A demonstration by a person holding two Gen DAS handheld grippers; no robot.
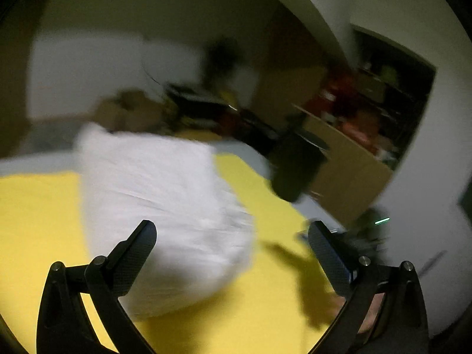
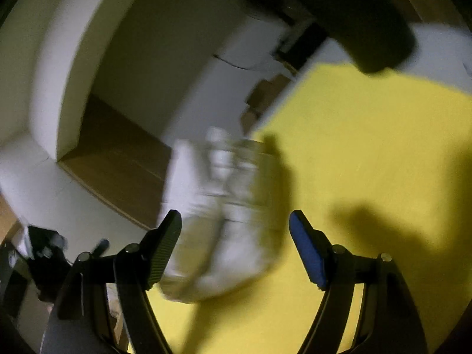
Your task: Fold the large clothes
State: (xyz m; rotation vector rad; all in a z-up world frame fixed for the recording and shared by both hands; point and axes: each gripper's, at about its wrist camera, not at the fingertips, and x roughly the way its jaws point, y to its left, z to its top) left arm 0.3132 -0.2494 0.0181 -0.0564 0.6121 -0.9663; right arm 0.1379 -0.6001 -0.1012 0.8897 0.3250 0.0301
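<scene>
Lying on the yellow surface [image 1: 35,206]: a white garment [image 1: 159,203] is being seen as a folded, blurred bundle, with bare yellow on both sides.
Left gripper [image 1: 233,242]: its jaws are being held spread wide above the garment, with nothing pinched between them.
Right gripper [image 2: 236,236]: its jaws are being held apart, with the garment's end showing past the gap and not clamped.
Background: brown cardboard boxes [image 1: 348,159] and cluttered shelves [image 1: 383,94] are being shown beyond the surface's far edge.
</scene>
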